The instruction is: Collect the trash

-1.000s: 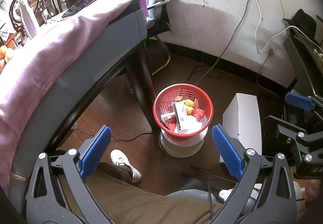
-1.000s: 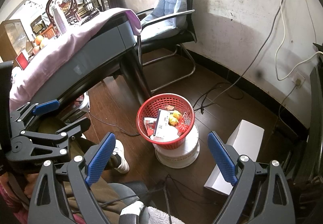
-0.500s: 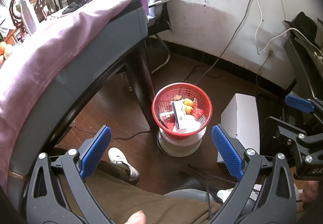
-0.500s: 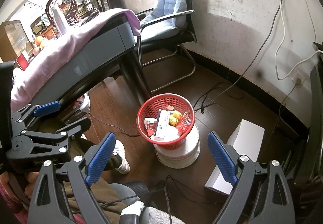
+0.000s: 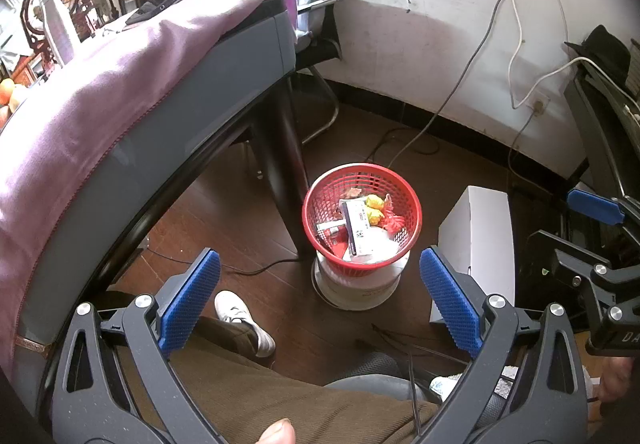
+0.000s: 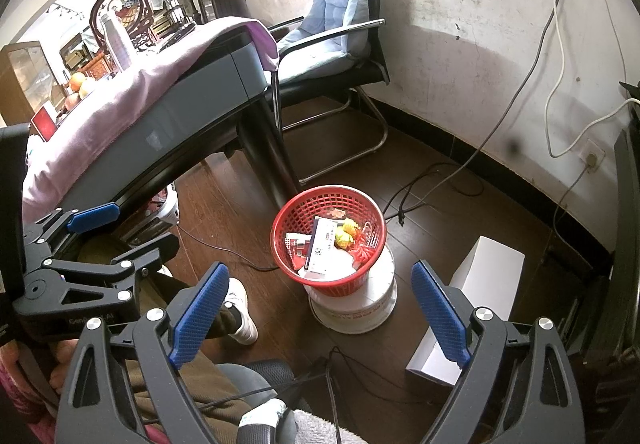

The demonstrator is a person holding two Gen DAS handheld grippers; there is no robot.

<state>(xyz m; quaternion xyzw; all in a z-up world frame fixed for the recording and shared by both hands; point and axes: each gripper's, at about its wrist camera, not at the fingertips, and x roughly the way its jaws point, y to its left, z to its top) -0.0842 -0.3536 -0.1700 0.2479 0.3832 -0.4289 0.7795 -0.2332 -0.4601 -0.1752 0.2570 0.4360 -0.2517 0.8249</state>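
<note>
A red mesh basket [image 5: 320, 200] [image 6: 288, 216] sits on a white bucket [image 5: 360, 288] [image 6: 356, 308] on the floor by the desk leg. It holds trash: a flat white box [image 5: 356, 228] [image 6: 320, 244], yellow wrappers [image 5: 374, 204] [image 6: 346, 234] and red scraps [image 5: 394, 222]. My left gripper [image 5: 320, 284] is open and empty, held above and short of the basket. My right gripper [image 6: 320, 296] is also open and empty, above the basket. Each gripper shows at the edge of the other's view.
A grey desk [image 5: 160, 112] under a purple cloth [image 5: 100, 92] stands to the left. A white box [image 5: 476, 240] [image 6: 480, 292] lies right of the bucket. An office chair [image 6: 340, 44] stands behind the desk. Cables [image 6: 432, 180] trail on the floor. My legs and shoe [image 5: 244, 320] are below.
The left gripper has drawn back a little, so the basket sits slightly higher and smaller in its view. The right gripper has barely moved. Both stay open.
</note>
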